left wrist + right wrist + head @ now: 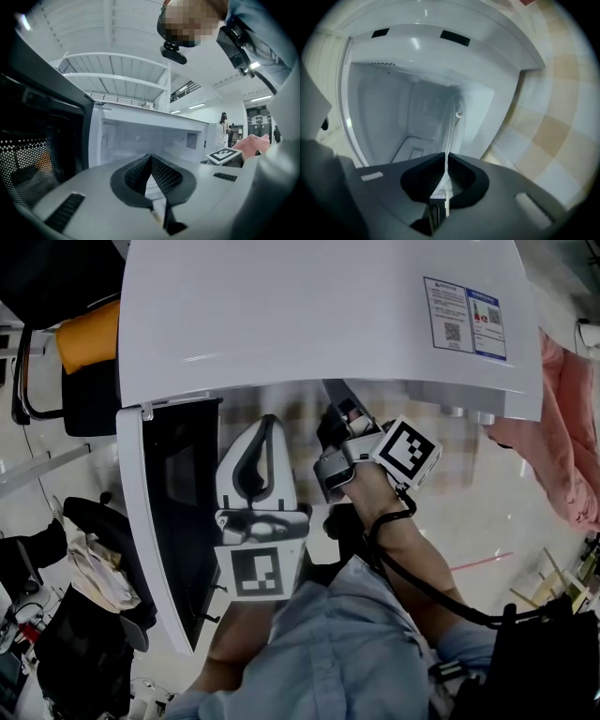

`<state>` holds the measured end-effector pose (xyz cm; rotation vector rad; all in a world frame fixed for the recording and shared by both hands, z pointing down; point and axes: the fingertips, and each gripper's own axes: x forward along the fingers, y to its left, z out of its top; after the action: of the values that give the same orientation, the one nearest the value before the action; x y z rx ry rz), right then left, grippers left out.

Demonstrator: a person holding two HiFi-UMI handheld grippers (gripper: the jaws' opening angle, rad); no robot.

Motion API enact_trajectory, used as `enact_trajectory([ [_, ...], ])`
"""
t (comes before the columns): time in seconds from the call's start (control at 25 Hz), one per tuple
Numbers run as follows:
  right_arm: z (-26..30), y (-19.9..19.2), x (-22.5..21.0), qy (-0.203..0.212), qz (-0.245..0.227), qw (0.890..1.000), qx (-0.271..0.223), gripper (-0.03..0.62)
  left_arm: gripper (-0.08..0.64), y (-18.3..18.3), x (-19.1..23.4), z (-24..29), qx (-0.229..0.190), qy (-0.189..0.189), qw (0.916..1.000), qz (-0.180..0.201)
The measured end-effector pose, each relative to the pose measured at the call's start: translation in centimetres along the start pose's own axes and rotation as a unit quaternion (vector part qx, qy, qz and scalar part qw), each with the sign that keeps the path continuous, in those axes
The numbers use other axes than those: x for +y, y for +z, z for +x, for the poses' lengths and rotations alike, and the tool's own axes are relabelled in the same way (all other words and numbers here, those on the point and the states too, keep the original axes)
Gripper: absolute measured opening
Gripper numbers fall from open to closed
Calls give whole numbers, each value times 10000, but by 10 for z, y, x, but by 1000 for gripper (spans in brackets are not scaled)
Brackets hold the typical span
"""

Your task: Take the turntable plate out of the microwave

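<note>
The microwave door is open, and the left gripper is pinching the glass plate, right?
Not the left one. It is the right gripper whose jaws pinch the glass plate by its edge, as the right gripper view shows. The microwave door is open, as you said.

Bright overhead light, glare on microwave (319, 315), fisheye-warped, dark vignetted corners

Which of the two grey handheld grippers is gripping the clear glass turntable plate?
The right gripper, reaching into the white microwave: its jaws pinch the clear glass turntable plate by its rim. The left gripper is shut on nothing.
</note>
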<state>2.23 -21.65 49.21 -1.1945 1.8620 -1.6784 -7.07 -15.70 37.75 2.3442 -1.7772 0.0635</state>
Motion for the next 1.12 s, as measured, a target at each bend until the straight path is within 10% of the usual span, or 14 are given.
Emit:
enact_trajectory([
  [0.44,-4,-9,13,408,-317,9985,195,2,0,-4,-3,-6,17,-1,10000,28],
  [1.12,-2,19,4,-555,-44,9983,-183,94,0,3,0,1,-34,-18,10000,-58],
])
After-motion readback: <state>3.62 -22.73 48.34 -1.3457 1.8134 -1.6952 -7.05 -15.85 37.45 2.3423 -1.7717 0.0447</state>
